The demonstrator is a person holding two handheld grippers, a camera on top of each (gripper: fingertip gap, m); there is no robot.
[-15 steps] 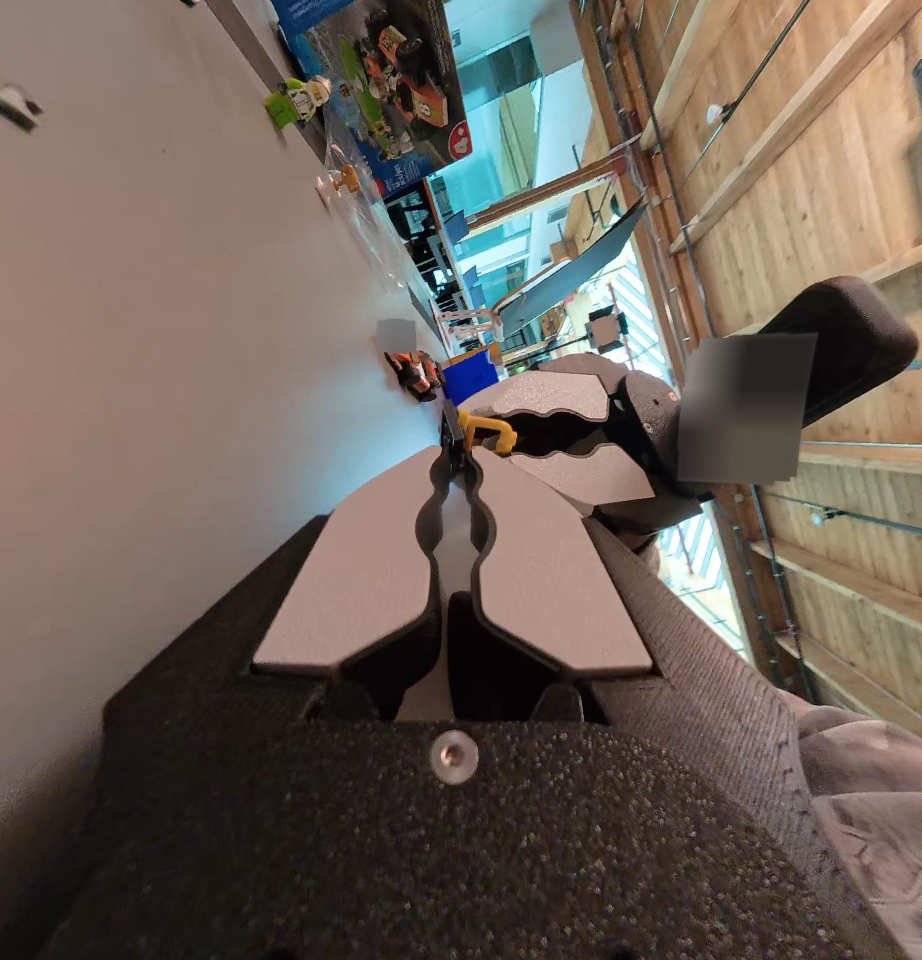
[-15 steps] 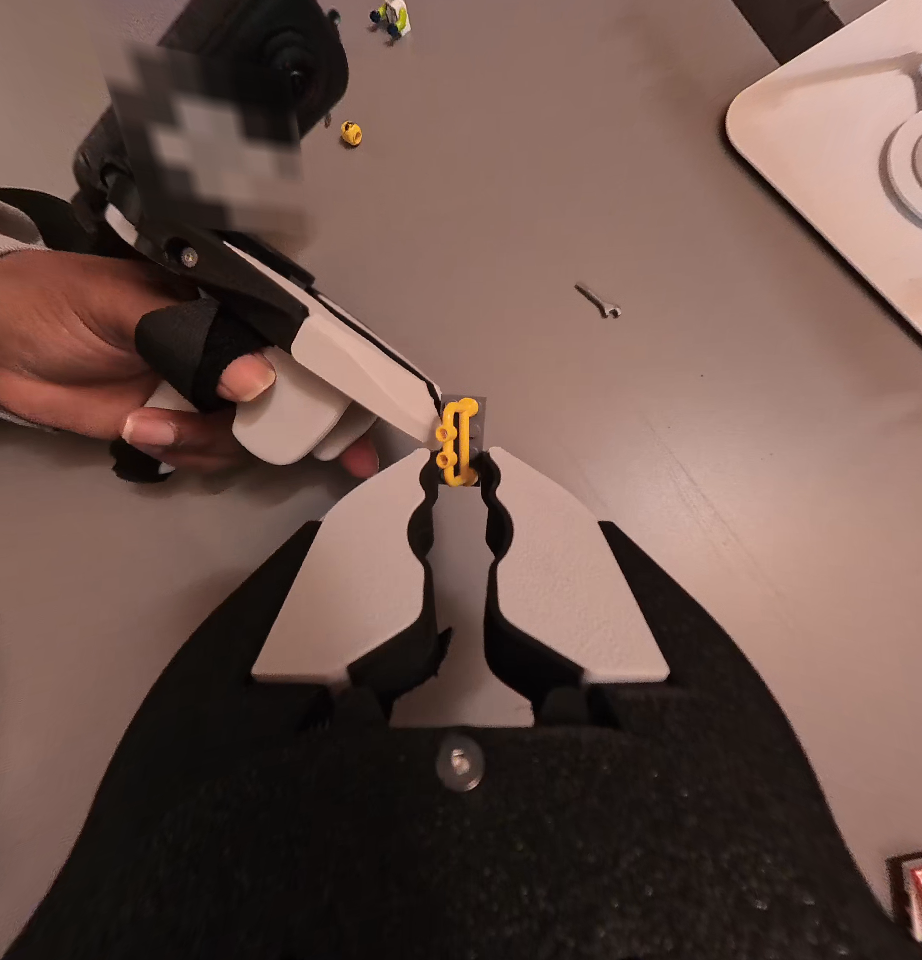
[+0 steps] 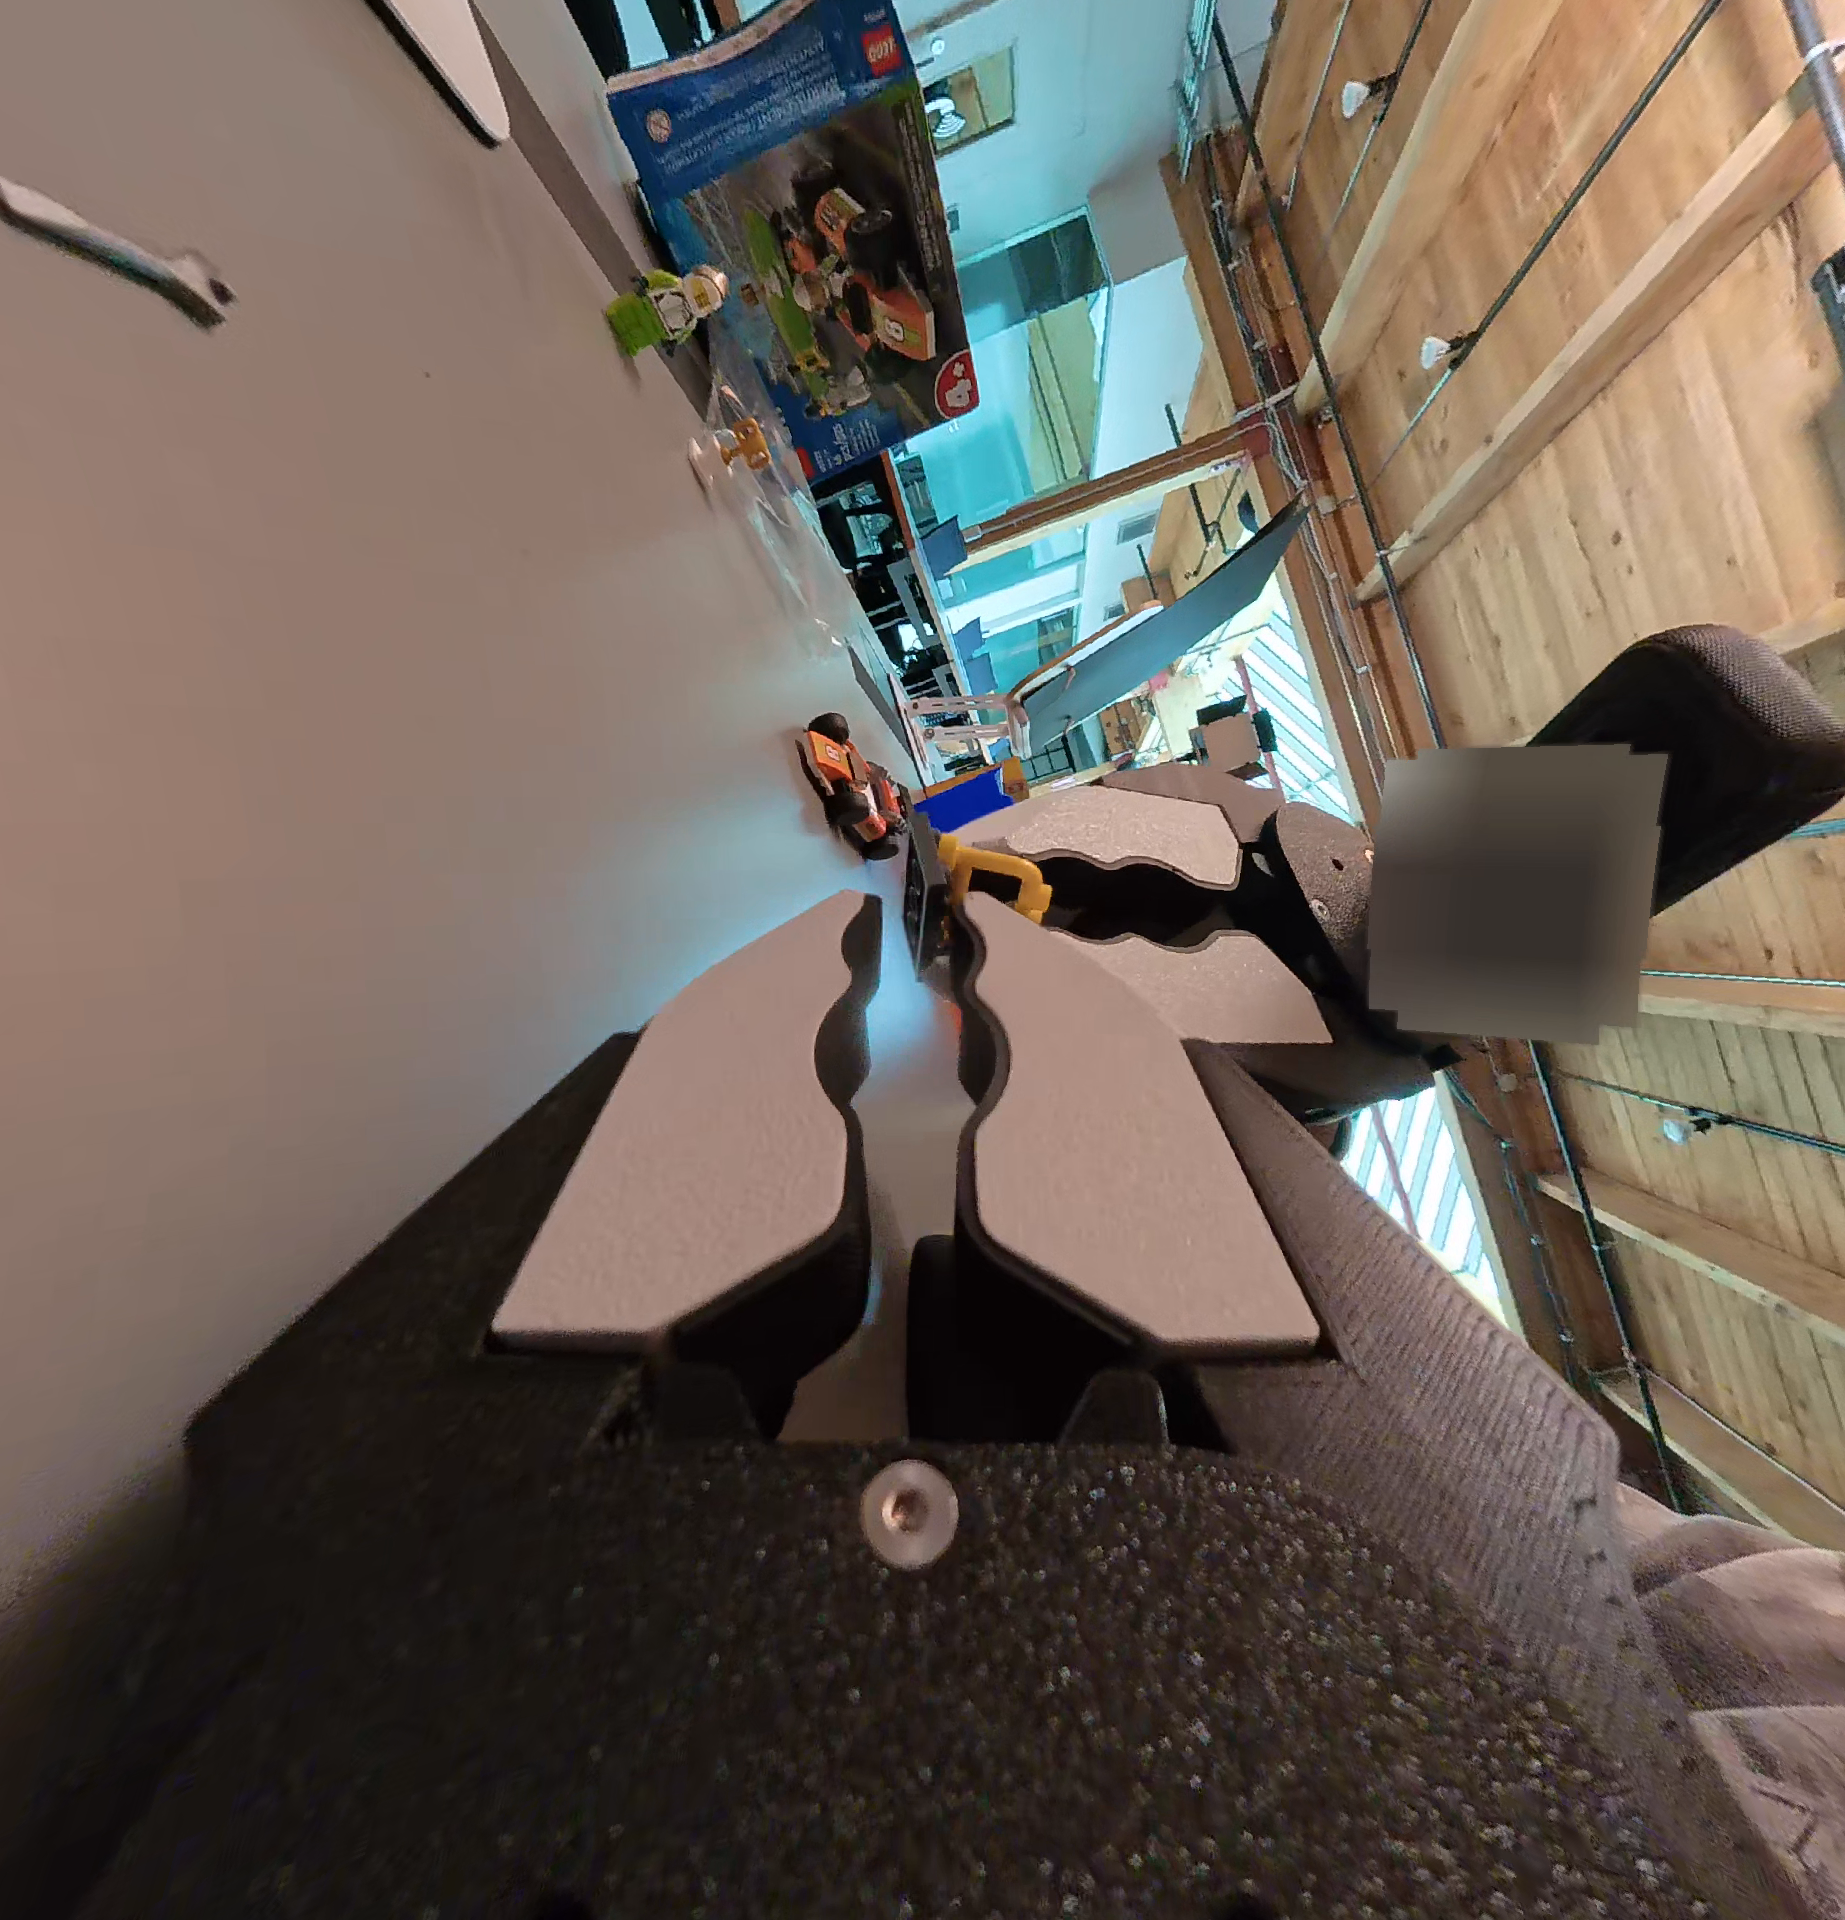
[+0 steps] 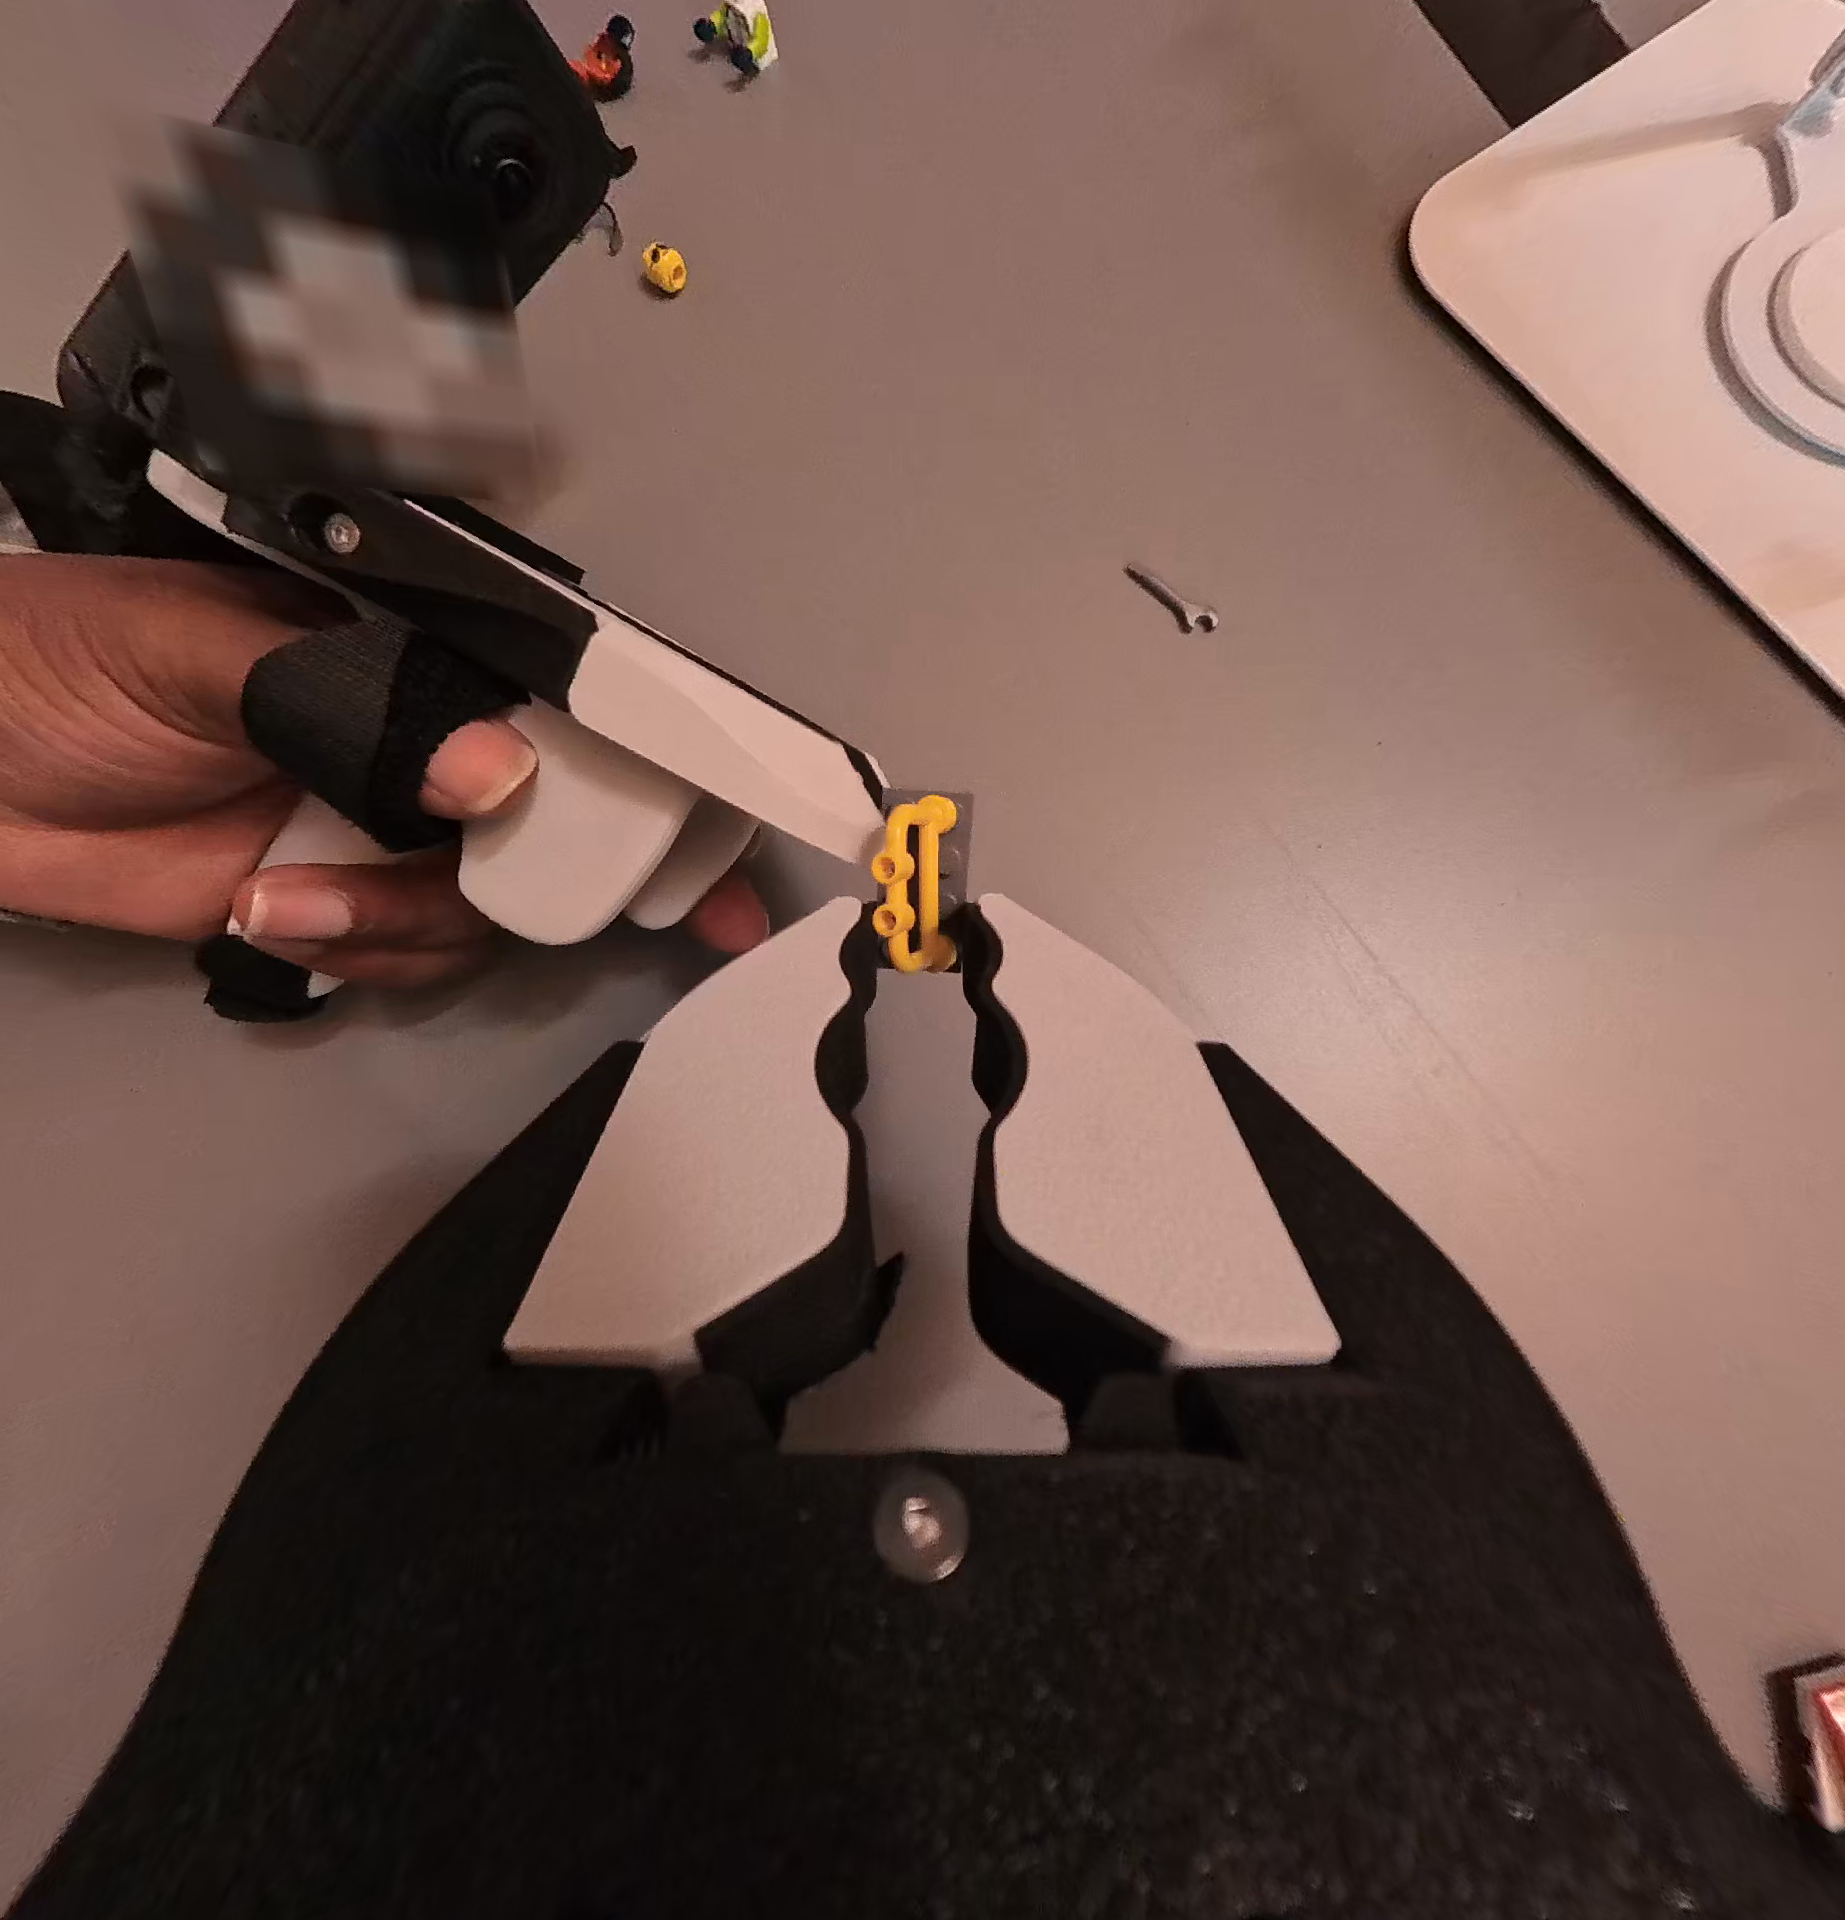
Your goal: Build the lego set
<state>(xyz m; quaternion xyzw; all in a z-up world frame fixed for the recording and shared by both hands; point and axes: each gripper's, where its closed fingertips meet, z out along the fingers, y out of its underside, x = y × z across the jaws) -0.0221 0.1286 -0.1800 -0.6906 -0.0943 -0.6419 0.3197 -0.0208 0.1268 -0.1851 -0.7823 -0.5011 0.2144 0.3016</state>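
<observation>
Open-plan office or makerspace hall: grey worktable (image 4: 1313, 935), timber-slat wall (image 3: 1624, 364) with cable runs, glass partitions (image 3: 1011, 343) behind, lego box (image 3: 814, 239) and white tray (image 4: 1583, 343) on the table.

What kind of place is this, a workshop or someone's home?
Probably a shared workspace or office hall, not a home: a plain grey table, timber-clad walls strung with cables, and large windows onto an open interior with desks.

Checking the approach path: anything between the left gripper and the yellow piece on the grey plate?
Nothing visible. The left gripper is already at the grey plate; the yellow piece sits on the plate's far side, with the right gripper around the same plate.
</observation>
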